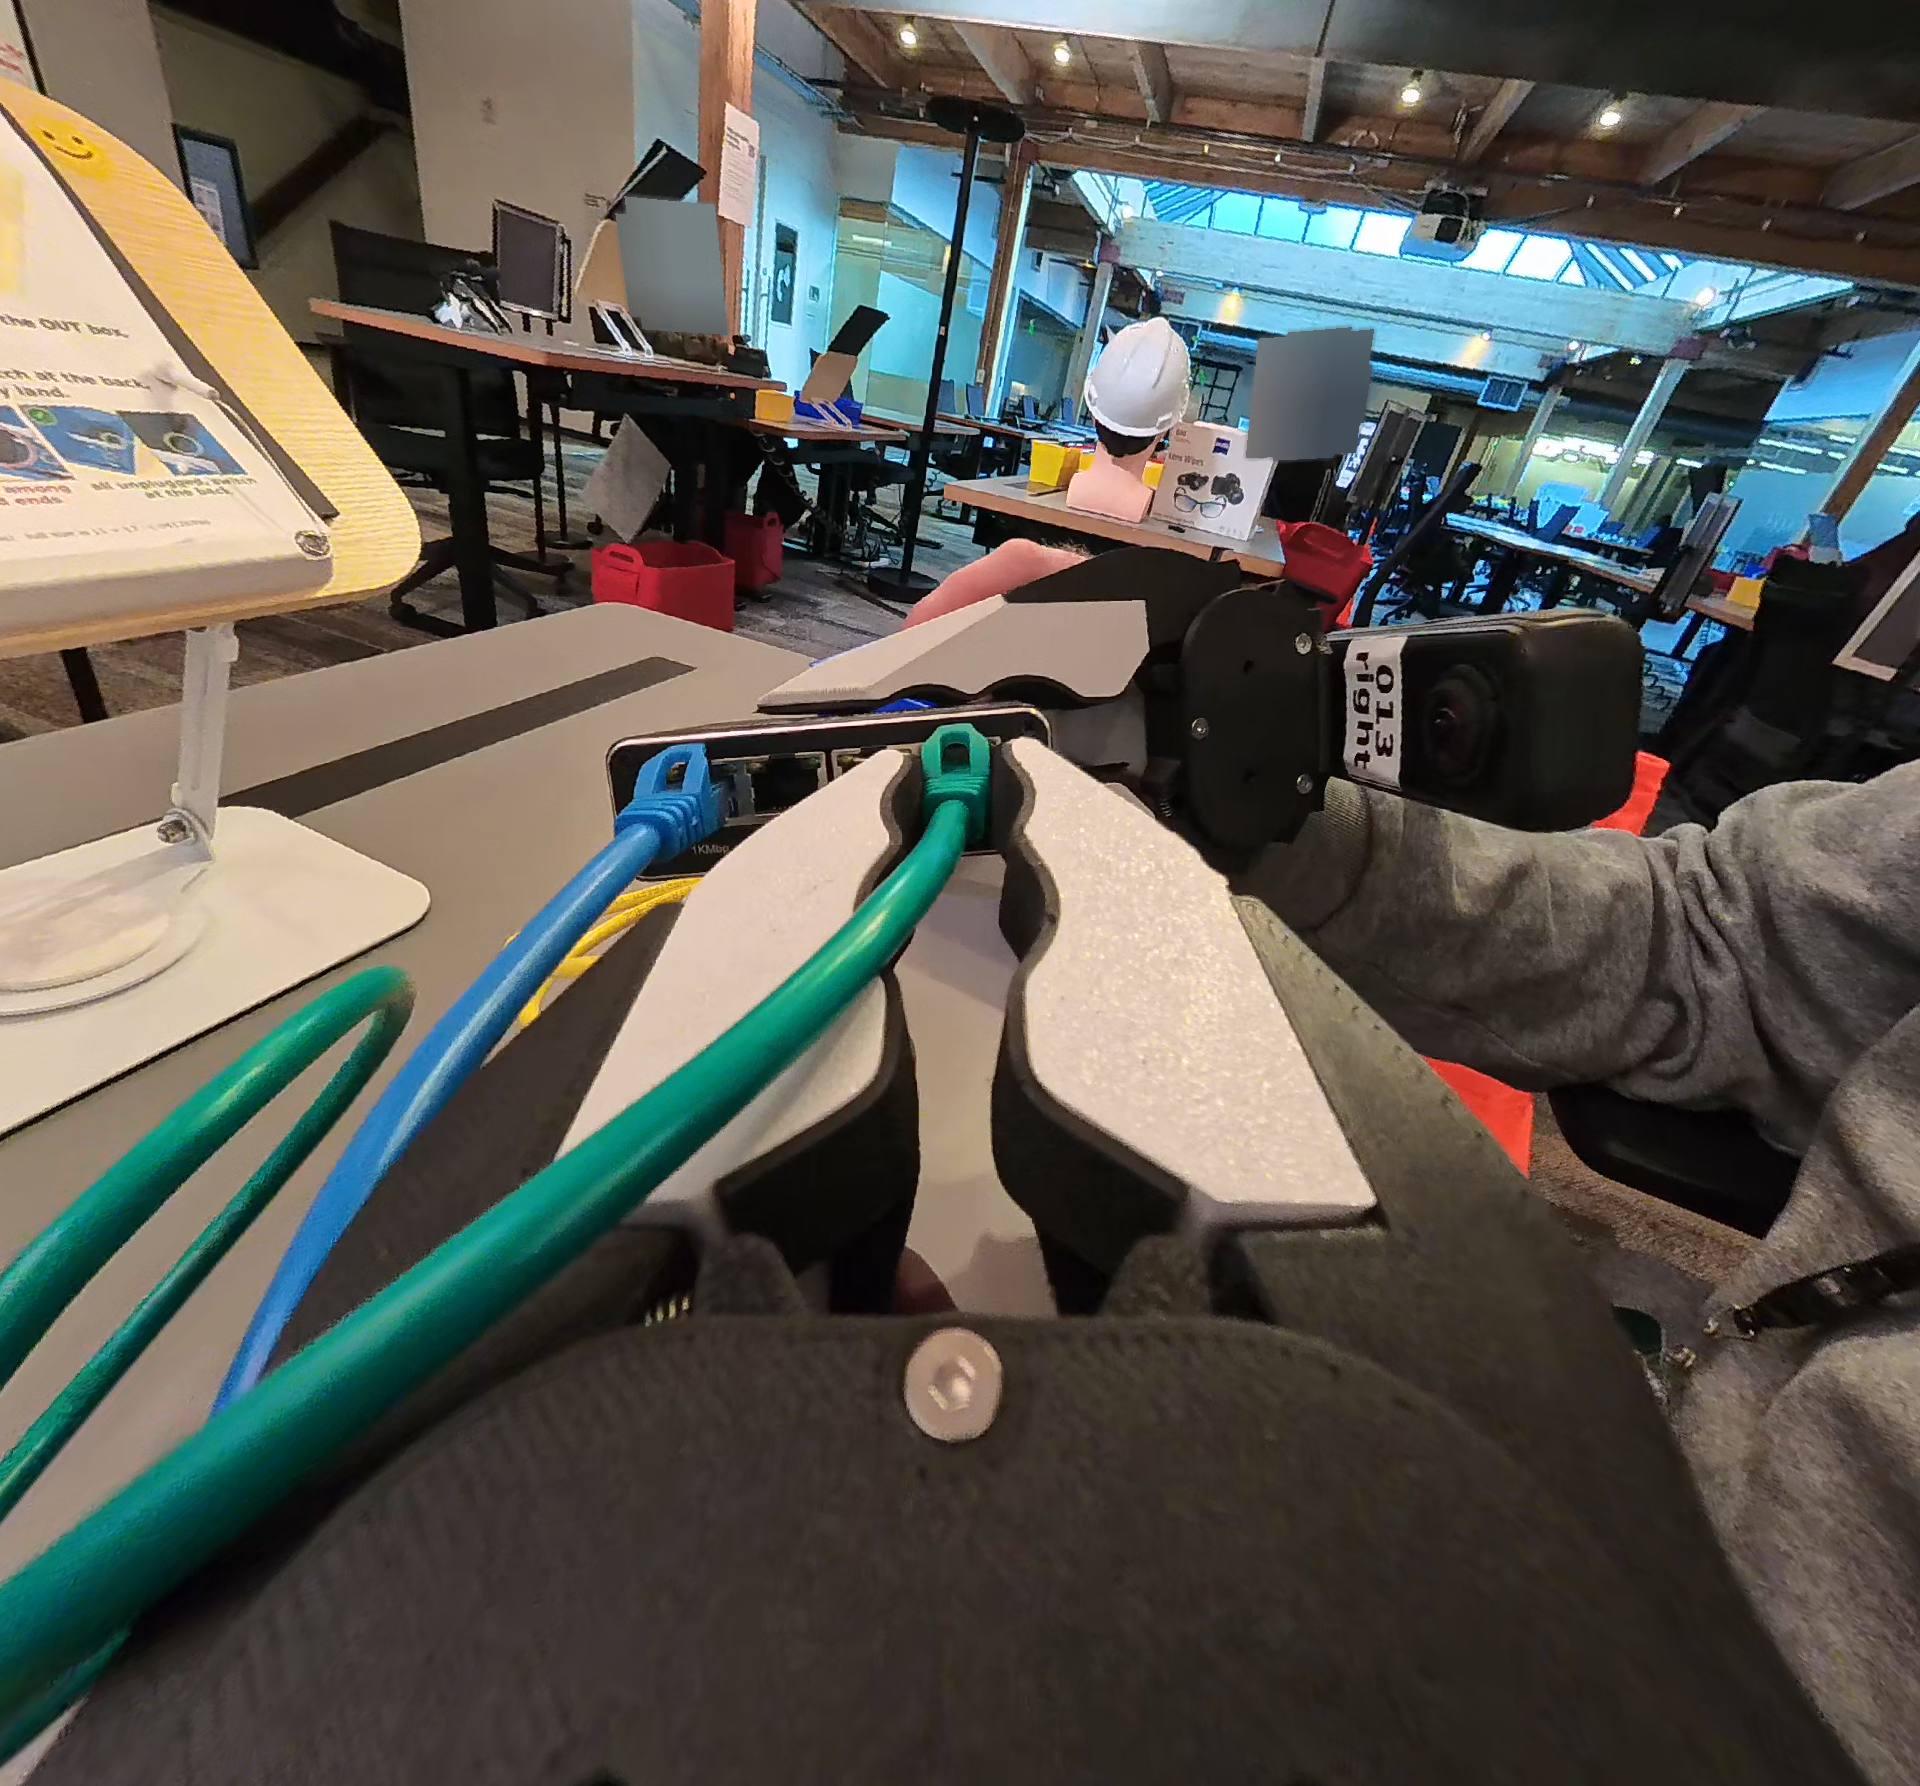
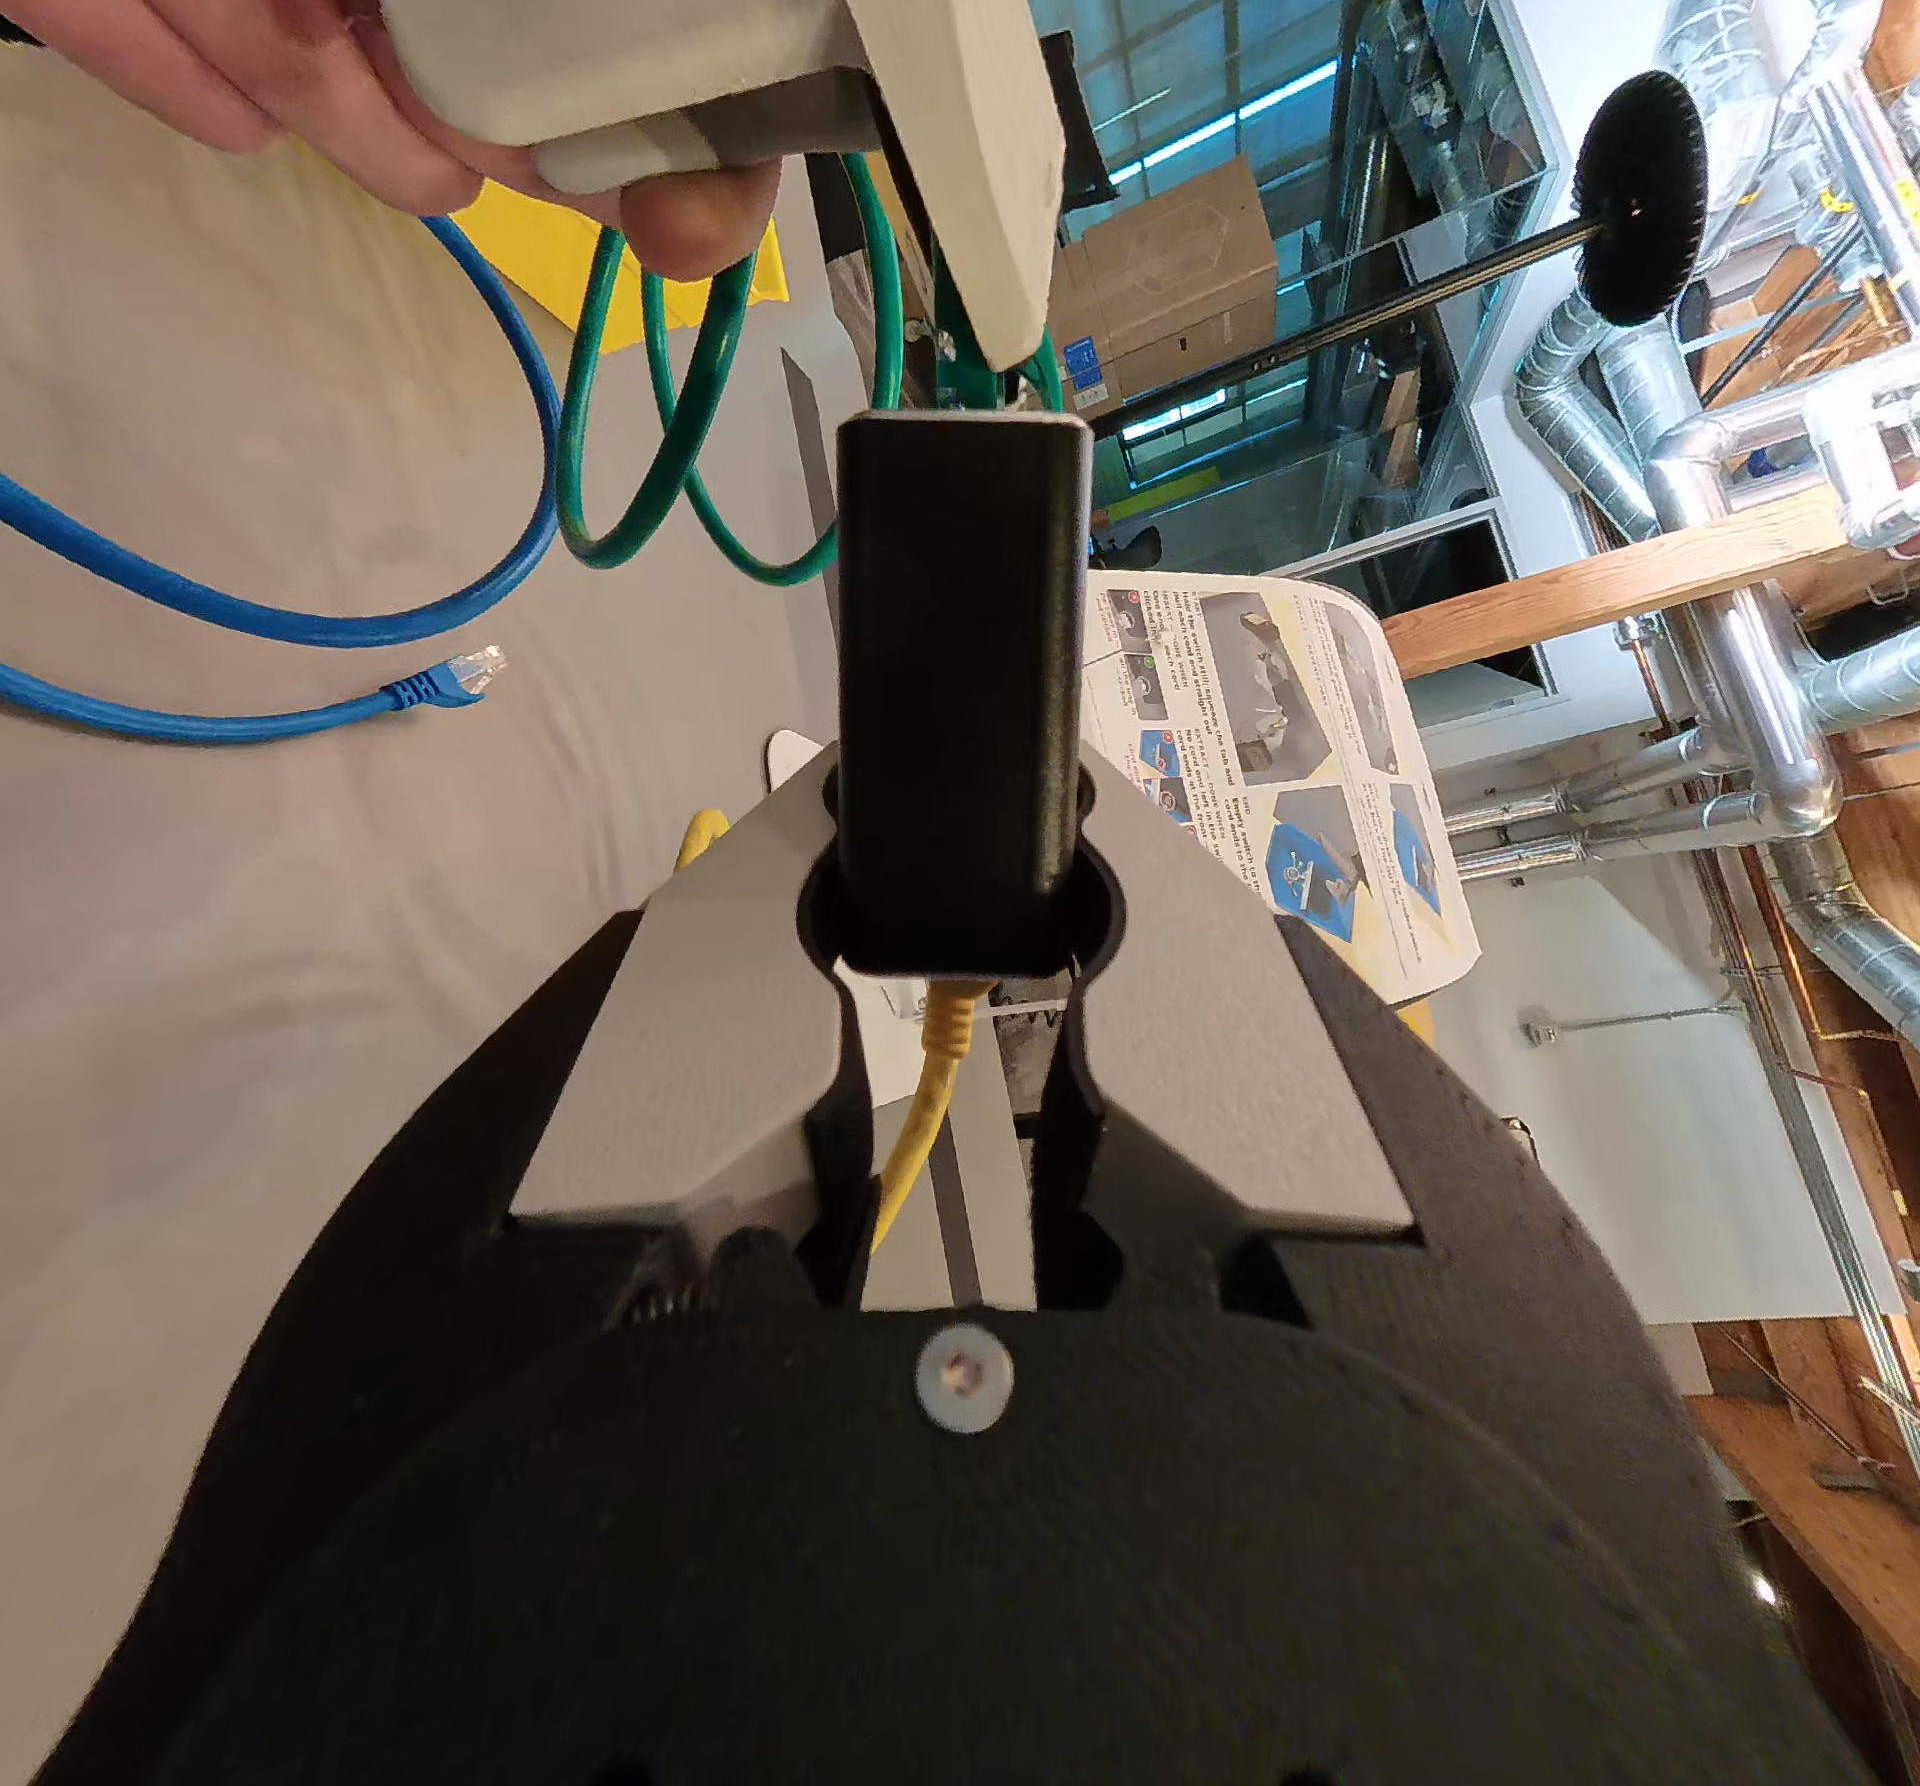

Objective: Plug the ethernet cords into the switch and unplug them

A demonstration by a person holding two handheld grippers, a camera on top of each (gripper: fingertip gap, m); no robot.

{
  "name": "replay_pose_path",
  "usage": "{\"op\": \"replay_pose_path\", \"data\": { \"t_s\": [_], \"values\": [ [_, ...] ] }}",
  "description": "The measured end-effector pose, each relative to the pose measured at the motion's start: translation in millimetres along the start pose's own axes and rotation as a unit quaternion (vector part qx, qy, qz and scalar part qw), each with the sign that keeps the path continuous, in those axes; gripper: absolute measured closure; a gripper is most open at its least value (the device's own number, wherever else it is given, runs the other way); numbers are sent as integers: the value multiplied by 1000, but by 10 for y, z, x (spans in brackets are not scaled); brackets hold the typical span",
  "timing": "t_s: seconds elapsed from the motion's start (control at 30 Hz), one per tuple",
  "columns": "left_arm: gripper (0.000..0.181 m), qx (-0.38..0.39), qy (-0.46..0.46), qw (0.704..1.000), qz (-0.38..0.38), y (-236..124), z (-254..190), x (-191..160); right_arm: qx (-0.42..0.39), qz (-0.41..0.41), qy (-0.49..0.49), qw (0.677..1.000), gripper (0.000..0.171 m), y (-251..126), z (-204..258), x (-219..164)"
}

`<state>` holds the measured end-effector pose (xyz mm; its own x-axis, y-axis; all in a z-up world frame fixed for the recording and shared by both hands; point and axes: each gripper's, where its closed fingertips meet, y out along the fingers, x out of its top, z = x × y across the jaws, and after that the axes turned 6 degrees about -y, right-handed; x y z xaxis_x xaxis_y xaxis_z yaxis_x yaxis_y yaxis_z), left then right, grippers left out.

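The black switch (image 1: 821, 768) is held above the grey table, ports toward me. A blue cord (image 1: 665, 796) is plugged into its left port. My left gripper (image 1: 954, 780) is shut on the green cord's plug (image 1: 956, 762), which sits in a port farther right. A yellow cord (image 1: 613, 926) runs under the switch. My right gripper (image 2: 961, 801) is shut on the switch (image 2: 961, 656) from its end; it also shows in the left wrist view (image 1: 997, 666). The yellow plug (image 2: 948, 1024) shows just behind the switch. The blue cord's other end (image 2: 457, 676) lies loose on the table.
An instruction sheet on a wooden board with a white stand (image 1: 197, 801) stands at the left of the grey table (image 1: 436, 718). Green cord loops (image 2: 675, 448) and a yellow sheet (image 2: 540, 271) lie on the table. A grey sleeve (image 1: 1558, 936) crosses at the right. Tip to tip, the grippers are about 7 centimetres apart.
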<state>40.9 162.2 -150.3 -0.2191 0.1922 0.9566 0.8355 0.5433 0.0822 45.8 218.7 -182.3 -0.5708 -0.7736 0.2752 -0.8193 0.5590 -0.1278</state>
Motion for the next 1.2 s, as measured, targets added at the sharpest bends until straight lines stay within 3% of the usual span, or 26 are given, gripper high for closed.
{"op": "replay_pose_path", "data": {
  "t_s": [0.7,0.83,1.0,1.2],
  "values": [
    [169,34,9,999,15,11,81,40,5,22,12,1000,140,77,-21,-22],
    [137,66,17,998,5,33,87,127,7,44,34,998,140,87,-79,-121],
    [120,64,10,998,3,59,-70,285,-13,79,66,995,140,4,-281,-332],
    [128,45,86,994,-39,-75,-442,745,-48,128,118,984,140,-211,-667,-704]
  ]
}}
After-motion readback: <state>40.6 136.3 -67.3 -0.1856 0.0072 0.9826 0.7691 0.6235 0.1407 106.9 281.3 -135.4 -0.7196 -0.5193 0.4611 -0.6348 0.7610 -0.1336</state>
